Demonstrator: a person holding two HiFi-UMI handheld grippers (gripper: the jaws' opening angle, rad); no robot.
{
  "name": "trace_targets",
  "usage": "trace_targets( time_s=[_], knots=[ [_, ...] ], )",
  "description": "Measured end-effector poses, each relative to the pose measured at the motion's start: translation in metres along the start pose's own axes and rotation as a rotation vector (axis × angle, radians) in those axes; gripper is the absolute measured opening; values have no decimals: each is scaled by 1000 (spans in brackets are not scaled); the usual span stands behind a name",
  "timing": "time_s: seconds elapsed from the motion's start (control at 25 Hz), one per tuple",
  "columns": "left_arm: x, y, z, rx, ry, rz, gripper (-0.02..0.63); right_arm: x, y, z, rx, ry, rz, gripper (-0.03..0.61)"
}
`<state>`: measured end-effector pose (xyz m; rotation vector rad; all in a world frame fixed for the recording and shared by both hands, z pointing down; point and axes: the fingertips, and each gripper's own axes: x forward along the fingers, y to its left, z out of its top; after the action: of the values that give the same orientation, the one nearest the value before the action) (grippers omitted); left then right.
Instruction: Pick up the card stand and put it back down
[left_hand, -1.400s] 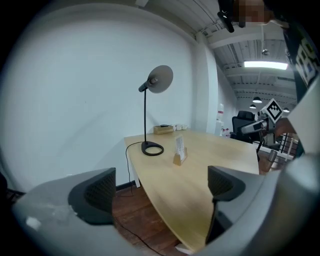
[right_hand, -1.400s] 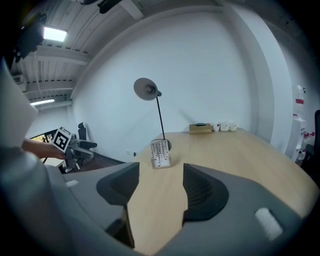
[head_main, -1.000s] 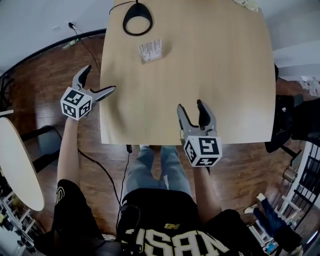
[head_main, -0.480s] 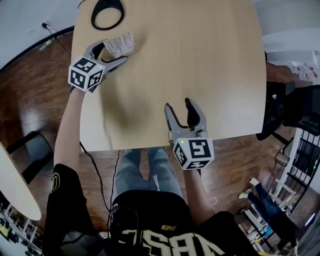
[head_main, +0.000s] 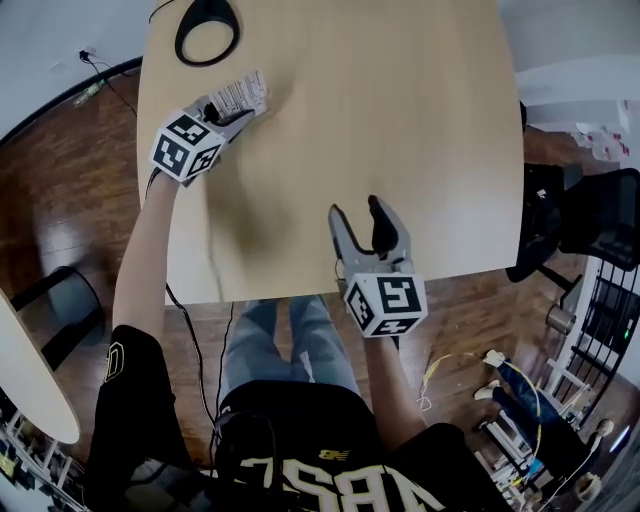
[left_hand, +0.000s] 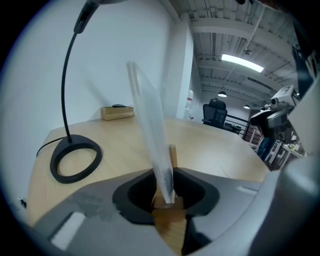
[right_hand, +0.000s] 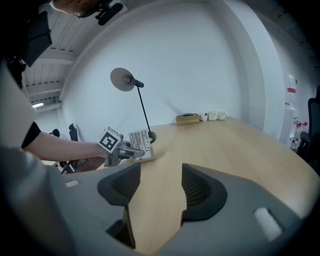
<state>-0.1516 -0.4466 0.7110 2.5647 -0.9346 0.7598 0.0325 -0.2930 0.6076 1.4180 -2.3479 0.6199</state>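
The card stand (head_main: 243, 96) is a clear upright sheet with a printed card on a small wooden base, at the table's far left. My left gripper (head_main: 231, 110) is shut on it. In the left gripper view the sheet (left_hand: 149, 127) rises from between the jaws, which pinch its wooden base (left_hand: 167, 202). My right gripper (head_main: 357, 214) hovers over the table's near edge; its jaws are closing, still apart, with only bare tabletop between them (right_hand: 160, 187). The right gripper view shows the left gripper (right_hand: 131, 148) at the card stand (right_hand: 139, 139).
A black desk lamp with a ring base (head_main: 207, 20) stands just beyond the card stand on the light wooden table (head_main: 400, 120). A small wooden box (right_hand: 188, 119) and white cups (right_hand: 212, 116) sit at the far edge. An office chair (head_main: 560, 220) is at the right.
My left gripper came from beside the table's left edge to the card stand and shut on its base. The right gripper stayed near the front edge and narrowed slightly.
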Motion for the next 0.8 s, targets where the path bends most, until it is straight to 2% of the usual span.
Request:
trace_targets(
  time_s=[0.12, 0.24, 0.52, 0.64, 0.8],
  knots=[
    [-13, -26, 23, 11, -21, -65, 110, -4, 8, 13, -4, -25, 19, 264],
    [-39, -47, 62, 35, -45, -103, 110, -8, 17, 38, -13, -69, 42, 264],
    [-148, -103, 169, 153, -162, -180, 112, -34, 52, 116, -35, -221, 100, 264],
    [-198, -122, 203, 190, -197, -140, 112, -55, 71, 147, -57, -288, 127, 264],
    [-260, -131, 238, 232, -244, 28, 112, -82, 92, 185, -97, -371, 159, 264]
  ],
)
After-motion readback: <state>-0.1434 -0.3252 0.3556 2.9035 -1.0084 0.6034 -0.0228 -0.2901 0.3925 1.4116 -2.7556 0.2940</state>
